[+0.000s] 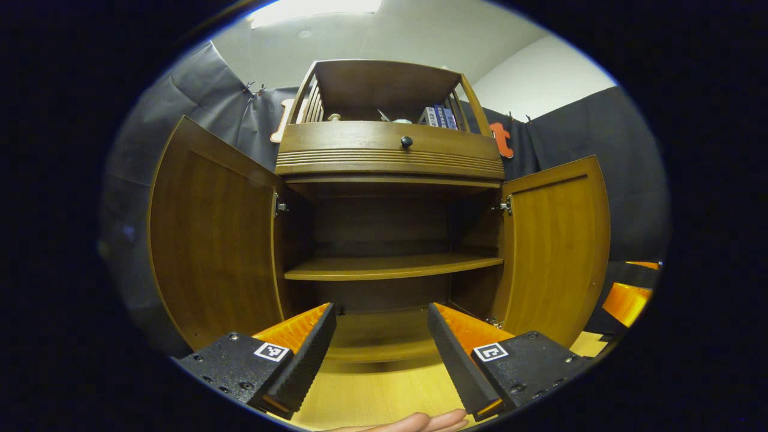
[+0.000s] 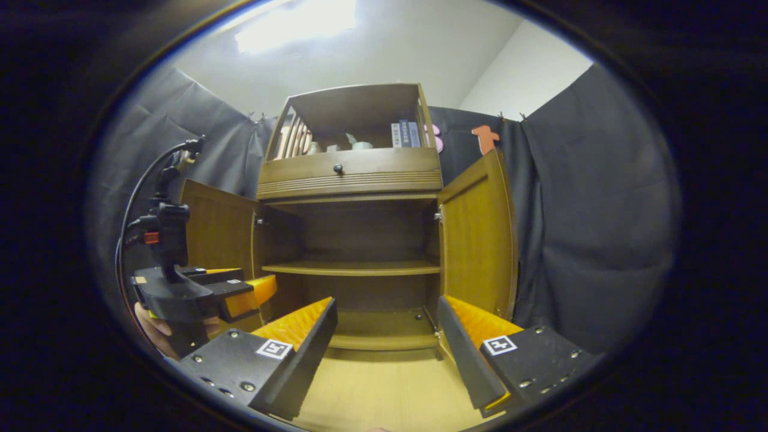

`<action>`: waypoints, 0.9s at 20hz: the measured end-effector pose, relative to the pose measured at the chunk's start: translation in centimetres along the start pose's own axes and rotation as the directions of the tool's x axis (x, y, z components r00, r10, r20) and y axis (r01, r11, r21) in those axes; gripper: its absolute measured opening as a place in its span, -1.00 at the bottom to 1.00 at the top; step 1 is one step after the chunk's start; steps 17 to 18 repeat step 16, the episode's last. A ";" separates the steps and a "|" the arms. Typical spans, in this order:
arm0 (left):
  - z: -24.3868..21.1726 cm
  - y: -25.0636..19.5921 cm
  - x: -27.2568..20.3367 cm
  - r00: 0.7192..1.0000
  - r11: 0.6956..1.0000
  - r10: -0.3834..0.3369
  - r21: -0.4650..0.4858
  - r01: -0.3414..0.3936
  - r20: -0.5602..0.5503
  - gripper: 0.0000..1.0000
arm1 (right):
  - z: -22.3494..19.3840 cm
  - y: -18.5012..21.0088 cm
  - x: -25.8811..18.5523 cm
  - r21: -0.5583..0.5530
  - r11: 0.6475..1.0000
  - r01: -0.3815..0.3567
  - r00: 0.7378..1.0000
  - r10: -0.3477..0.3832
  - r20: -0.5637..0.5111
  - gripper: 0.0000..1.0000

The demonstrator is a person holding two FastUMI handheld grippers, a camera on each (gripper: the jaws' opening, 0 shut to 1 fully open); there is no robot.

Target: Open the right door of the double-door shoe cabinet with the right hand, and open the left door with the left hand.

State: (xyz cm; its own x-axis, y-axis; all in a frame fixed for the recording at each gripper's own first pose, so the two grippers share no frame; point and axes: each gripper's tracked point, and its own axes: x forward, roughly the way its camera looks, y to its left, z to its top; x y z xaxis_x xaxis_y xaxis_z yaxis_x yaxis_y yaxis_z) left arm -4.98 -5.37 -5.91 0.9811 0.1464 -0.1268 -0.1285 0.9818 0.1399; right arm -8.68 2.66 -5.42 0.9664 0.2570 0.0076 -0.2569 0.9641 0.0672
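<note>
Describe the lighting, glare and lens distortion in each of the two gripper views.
Left gripper view: the ceiling light glares white at the top; fisheye bows the open left door and right door outward; the cabinet's inside sits in shadow. Right gripper view: the ceiling light is blown out and hazy; the shelf is dim, and the left gripper looks sharp.
</note>
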 end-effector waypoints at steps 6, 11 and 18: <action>0.8 0.1 -0.9 1.000 1.000 -0.002 0.008 0.002 0.007 0.92 | 1.0 0.1 -0.9 0.007 1.000 -0.006 1.000 0.006 0.013 0.99; 1.7 0.1 -1.9 1.000 1.000 -0.005 0.005 0.004 0.018 0.84 | 1.8 0.0 -1.6 0.001 1.000 0.001 0.999 -0.001 0.033 0.99; 1.7 -0.1 -2.7 1.000 1.000 0.003 0.006 -0.003 -0.002 0.84 | 1.6 -0.3 -1.9 -0.012 1.000 -0.002 1.000 0.002 0.027 0.99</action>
